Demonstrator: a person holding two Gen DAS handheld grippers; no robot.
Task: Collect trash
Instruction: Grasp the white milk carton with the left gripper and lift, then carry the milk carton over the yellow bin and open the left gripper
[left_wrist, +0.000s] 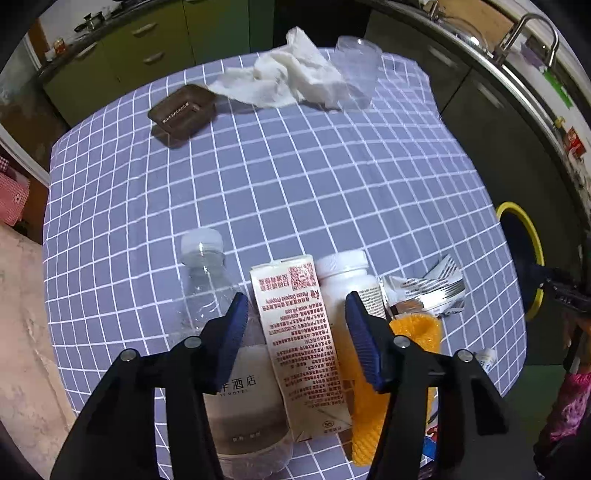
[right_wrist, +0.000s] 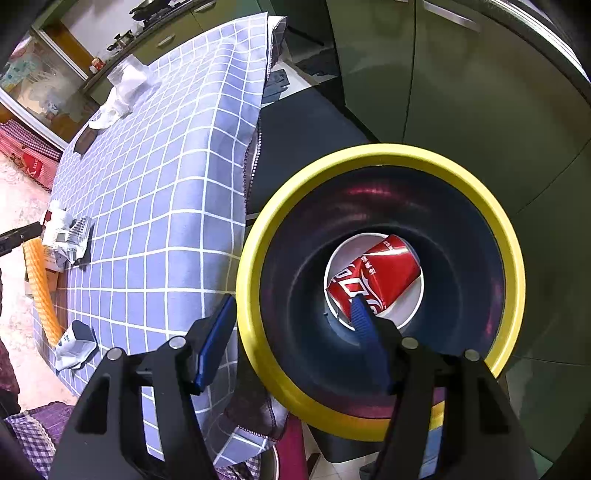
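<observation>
- The left tool points steeply down at the near edge of the bench, which wears a blue cloth with a white grid.
- Its blue pads stand partly spread; a tall cream carton printed with red text lies between them, and neither pad clearly presses on it.
- Just outside the left pad lies a clear plastic bottle with a white cap and a pale label, partly under that finger.
- Just inside the right pad stands a white pill bottle; under that pad an orange mesh sleeve runs toward the camera.
- Right of the tool, beside the pill bottle, sits a crumpled silver wrapper.
- Far ahead of the tool, at the opposite edge, lie a brown plastic tray, a crumpled white paper towel and a clear plastic cup.
- The right tool hangs over the rim of a dark bin with a yellow rim, which stands off the side of the bench.
- Its pads are apart with nothing between them; the left pad is outside the rim, the right one over the opening.
- Below the right pad, at the bottom of the bin, a red soda can lies on its side in a white bowl-like container.
- Left of this tool, near the edge of the bench, lies a small crumpled white packet.
</observation>
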